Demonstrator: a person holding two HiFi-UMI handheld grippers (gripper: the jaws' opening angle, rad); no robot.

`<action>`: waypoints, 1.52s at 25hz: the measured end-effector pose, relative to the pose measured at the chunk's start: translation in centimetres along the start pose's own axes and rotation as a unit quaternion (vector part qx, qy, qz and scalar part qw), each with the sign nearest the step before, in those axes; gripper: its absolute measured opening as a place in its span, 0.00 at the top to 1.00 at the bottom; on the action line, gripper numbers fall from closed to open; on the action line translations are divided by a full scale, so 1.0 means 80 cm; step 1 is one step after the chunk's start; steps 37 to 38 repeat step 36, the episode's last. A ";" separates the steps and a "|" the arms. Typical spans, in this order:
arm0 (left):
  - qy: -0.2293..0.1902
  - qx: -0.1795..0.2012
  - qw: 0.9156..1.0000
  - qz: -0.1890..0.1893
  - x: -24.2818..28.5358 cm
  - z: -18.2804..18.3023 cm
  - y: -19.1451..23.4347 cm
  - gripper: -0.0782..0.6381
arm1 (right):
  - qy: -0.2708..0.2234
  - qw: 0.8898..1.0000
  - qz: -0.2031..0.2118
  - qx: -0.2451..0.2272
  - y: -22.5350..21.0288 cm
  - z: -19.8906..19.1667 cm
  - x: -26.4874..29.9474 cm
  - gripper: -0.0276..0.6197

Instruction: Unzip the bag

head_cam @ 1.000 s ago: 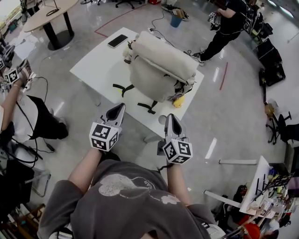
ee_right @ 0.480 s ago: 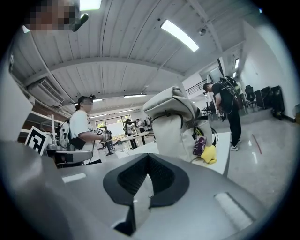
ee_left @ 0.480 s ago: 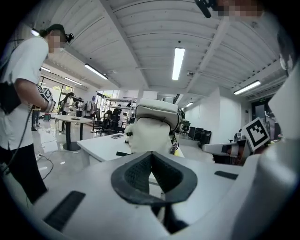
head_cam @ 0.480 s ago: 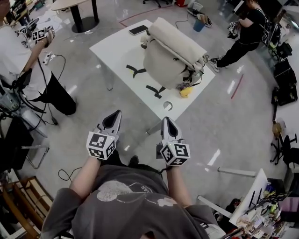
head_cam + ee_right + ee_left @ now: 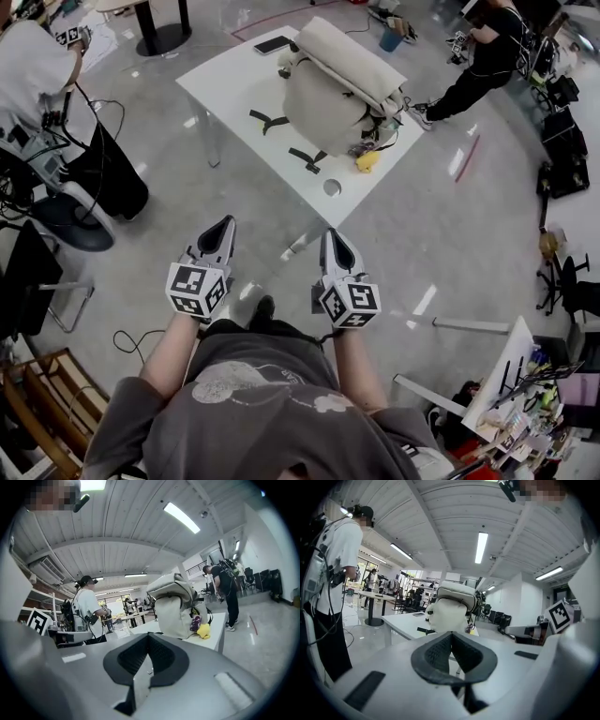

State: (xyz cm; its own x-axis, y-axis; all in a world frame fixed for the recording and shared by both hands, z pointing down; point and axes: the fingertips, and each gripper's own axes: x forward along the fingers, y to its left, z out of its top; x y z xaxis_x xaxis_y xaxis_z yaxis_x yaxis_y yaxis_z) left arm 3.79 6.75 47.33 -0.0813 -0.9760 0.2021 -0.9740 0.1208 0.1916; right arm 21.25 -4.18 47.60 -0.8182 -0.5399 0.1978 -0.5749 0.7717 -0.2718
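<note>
A cream backpack [image 5: 330, 92] stands upright on a white table [image 5: 230, 94], with black straps trailing toward me and a yellow charm [image 5: 366, 160] at its right side. It also shows in the left gripper view [image 5: 451, 609] and the right gripper view [image 5: 174, 611]. My left gripper [image 5: 225, 225] and right gripper [image 5: 333, 236] are both shut and hold nothing. They hang side by side over the floor, well short of the table's near edge. The zip cannot be made out.
A dark phone [image 5: 275, 44] lies at the table's far side, and a round hole [image 5: 331, 187] sits near its closest corner. A person in white [image 5: 52, 84] stands at the left, another in black [image 5: 487, 47] at the far right. Office chairs and cables ring the floor.
The view has shifted: the table and backpack now sit higher and farther off in the head view. Both grippers kept their side-by-side pose and stayed shut.
</note>
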 end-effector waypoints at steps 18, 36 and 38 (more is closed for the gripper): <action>-0.021 0.001 0.999 -0.042 -0.208 -0.020 -0.069 0.88 | -0.022 0.999 -0.003 -0.034 0.128 -0.038 -0.159 0.96; -0.030 0.008 0.999 -0.042 -0.275 -0.023 -0.079 0.88 | 0.011 0.997 0.038 -0.072 0.181 -0.052 -0.198 0.96; -0.030 0.008 0.999 -0.042 -0.275 -0.023 -0.079 0.88 | 0.011 0.997 0.038 -0.072 0.181 -0.052 -0.198 0.96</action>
